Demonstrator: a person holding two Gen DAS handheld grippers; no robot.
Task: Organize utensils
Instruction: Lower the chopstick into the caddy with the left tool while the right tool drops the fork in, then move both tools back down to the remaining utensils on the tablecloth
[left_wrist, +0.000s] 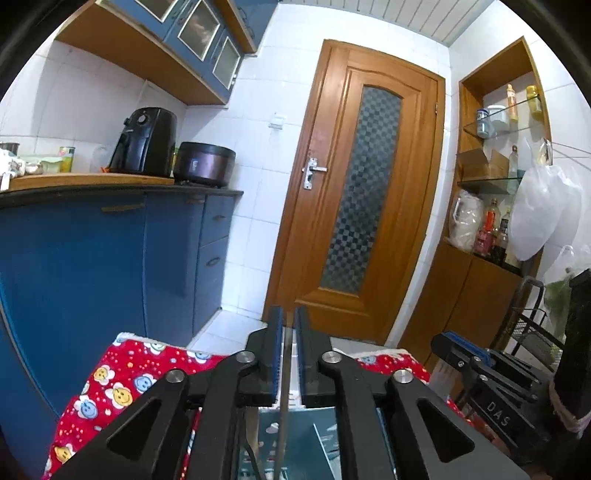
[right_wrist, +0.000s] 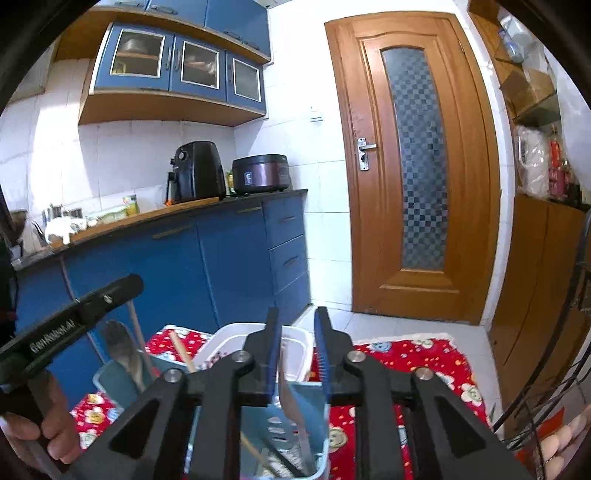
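I'd let each thin metal utensil (left_wrist: 283, 387) drop straight into its pale blue slotted plastic holder (right_wrist: 295, 424) (left gripper (left_wrist: 289, 354) fingers barely parted around one, right gripper (right_wrist: 297, 354) slightly spread), then lift clear.

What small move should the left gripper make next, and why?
Probably lift the left gripper straight up and clear. The thin metal utensil stands upright between its jaws, with its lower end already down in the teal holder, and the pads seem not to press on it, so the utensil looks placed.
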